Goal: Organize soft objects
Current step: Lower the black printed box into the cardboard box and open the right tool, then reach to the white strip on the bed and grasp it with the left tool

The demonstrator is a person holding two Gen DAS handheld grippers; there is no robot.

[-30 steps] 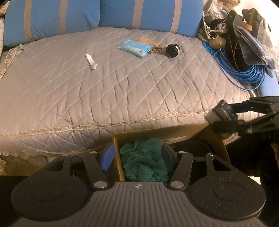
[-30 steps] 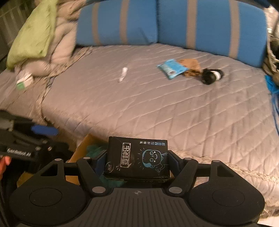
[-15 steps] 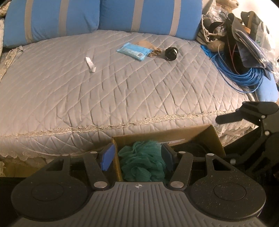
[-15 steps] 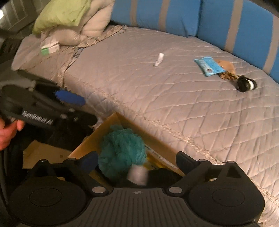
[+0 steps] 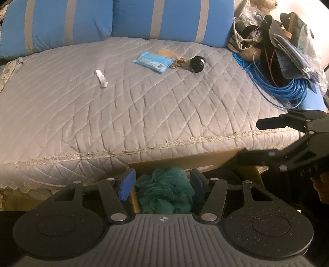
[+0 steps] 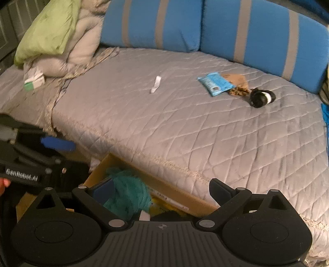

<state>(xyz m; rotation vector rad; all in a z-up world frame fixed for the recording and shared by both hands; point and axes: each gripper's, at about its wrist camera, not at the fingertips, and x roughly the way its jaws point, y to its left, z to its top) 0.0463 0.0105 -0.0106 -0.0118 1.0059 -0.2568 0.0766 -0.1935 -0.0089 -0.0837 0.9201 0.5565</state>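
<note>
A teal bath loofah (image 5: 164, 193) lies in an open cardboard box (image 5: 185, 159) on the floor against the bed's front edge. My left gripper (image 5: 162, 177) hovers over the box, open, and the loofah shows below its blue pads without touching them. In the right wrist view the loofah (image 6: 127, 195) sits in the box (image 6: 164, 184) with a dark pack (image 6: 170, 215) beside it. My right gripper (image 6: 161, 184) is wide open and empty above the box. On the grey quilt lie a blue wipes pack (image 6: 216, 83), a black roll with a white band (image 6: 261, 98) and a small white tube (image 6: 155, 84).
Two blue striped cushions (image 5: 164, 18) line the back of the bed. A coil of blue cable (image 5: 283, 88) and a pile of bags crowd the right end. A green pillow (image 6: 47, 30) and a grey blanket are heaped at the left end.
My right gripper opened and the black pack it held dropped into the box. It then swung a little over the box. The left gripper stayed where it was.
</note>
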